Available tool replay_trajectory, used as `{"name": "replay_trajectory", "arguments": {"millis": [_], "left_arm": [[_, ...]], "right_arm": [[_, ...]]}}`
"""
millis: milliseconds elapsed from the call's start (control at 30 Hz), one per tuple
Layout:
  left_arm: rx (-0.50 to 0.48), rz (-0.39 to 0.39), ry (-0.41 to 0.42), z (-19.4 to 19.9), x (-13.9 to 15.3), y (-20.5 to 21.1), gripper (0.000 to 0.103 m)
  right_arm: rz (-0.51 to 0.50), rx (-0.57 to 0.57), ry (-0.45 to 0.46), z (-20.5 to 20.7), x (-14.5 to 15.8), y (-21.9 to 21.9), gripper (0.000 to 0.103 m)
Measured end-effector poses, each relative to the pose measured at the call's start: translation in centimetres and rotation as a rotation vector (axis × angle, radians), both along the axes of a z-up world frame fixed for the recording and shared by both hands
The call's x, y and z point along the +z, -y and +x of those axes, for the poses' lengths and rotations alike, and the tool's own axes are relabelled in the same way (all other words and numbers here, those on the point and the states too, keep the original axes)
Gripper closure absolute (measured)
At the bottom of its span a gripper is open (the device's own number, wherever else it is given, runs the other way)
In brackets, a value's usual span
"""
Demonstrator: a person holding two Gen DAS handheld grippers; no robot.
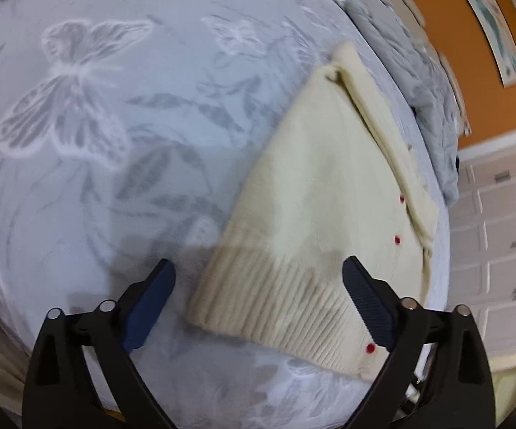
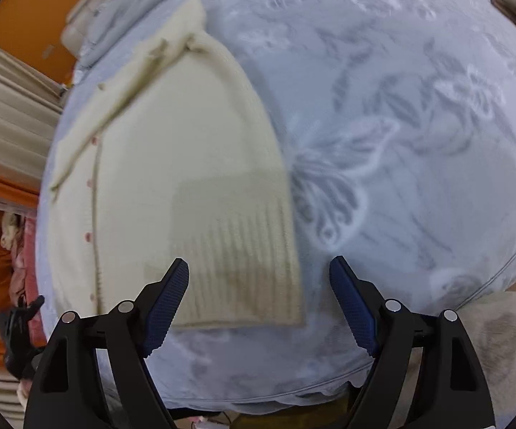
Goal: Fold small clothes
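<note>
Bedding with a pale butterfly print point(image 1: 79, 107) serves as the work surface; it lies directly below both claws.

Left claw point(image 1: 258, 282): spread wide, holding nothing. The cream cardigan point(image 1: 322, 186) lies flat between and ahead of its fingers, ribbed hem point(image 1: 275, 296) nearest, red buttons point(image 1: 397, 239) running away along the right side. Right claw point(image 2: 259, 279): spread wide, holding nothing. The same cardigan point(image 2: 186, 164) lies ahead and to its left, with its hem corner between the fingers.

Risks, judged from this layout:
- The cardigan sits close to the bed edge on its button side. A pull toward that side could drag it off.
- A loose sleeve or front panel point(image 1: 383, 125) lies folded over the far button edge. It may slip open when the body is lifted.
- Knit is thick and springy; a shallow pinch may lose a layer or catch the bedding too.

Beyond the cardigan, crumpled grey fabric point(image 1: 418, 82) crowds the far edge and limits room there. Farther off stand an orange wall point(image 1: 472, 53) and white drawers point(image 1: 501, 214).
</note>
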State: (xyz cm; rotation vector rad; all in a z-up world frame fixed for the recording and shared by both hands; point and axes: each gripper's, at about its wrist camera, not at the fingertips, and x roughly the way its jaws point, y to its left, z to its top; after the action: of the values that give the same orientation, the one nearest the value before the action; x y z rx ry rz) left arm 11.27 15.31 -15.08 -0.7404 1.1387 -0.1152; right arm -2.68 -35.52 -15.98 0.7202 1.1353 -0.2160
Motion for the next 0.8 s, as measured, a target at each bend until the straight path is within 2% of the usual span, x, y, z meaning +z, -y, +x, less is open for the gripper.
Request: {"name": "replay_trajectory", "arguments": {"millis": [67, 200, 300, 333, 367, 433, 467, 533, 600, 633, 667, 800], "left_arm": [[-0.039, -0.027, -0.001, 0.2, -0.3, 0.9, 0.006], [-0.111, 0.062, 0.022, 0.4, -0.1, 2.6, 0.006], [-0.108, 0.094, 0.035, 0.3, 0.2, 3.0, 0.014], [-0.110, 0.102, 0.041, 0.1, 0.2, 3.0, 0.024], [-0.114, 0.108, 0.047, 0.1, 0.3, 3.0, 0.042], [-0.120, 0.090, 0.034, 0.3, -0.1, 2.8, 0.060], [-0.111, 0.089, 0.031, 0.3, -0.2, 2.5, 0.073], [-0.094, 0.063, 0.016, 0.3, -0.5, 1.8, 0.089], [-0.075, 0.018, 0.005, 0.2, -0.6, 1.2, 0.092], [-0.071, 0.013, 0.008, 0.1, -0.5, 1.2, 0.092], [-0.069, 0.015, 0.011, 0.1, -0.4, 1.2, 0.093], [-0.045, 0.018, 0.042, -1.0, 1.5, 1.3, 0.094]], "right_arm": [[0.042, -0.019, 0.033, 0.4, -0.2, 0.3, 0.016], [0.059, -0.015, 0.037, 0.9, -0.4, 0.4, 0.015], [0.091, 0.001, 0.060, 0.8, -0.5, 0.4, 0.016], [0.105, 0.001, 0.068, 1.0, -0.3, 0.1, 0.015], [0.131, 0.000, 0.079, 1.0, -0.4, 0.1, 0.015], [0.152, -0.006, 0.086, 1.4, -0.3, 0.0, 0.014], [0.152, -0.001, 0.089, 1.4, -0.3, -0.1, 0.014], [0.151, 0.025, 0.103, 1.7, -0.1, -0.4, 0.031], [0.167, 0.073, 0.108, 2.2, -0.3, -1.2, 0.076], [0.164, 0.090, 0.092, 2.5, -0.5, -1.7, 0.086], [0.162, 0.109, 0.084, 2.7, -0.6, -2.1, 0.092], [0.117, 0.135, 0.171, 2.8, 1.1, -3.1, 0.095]]}}
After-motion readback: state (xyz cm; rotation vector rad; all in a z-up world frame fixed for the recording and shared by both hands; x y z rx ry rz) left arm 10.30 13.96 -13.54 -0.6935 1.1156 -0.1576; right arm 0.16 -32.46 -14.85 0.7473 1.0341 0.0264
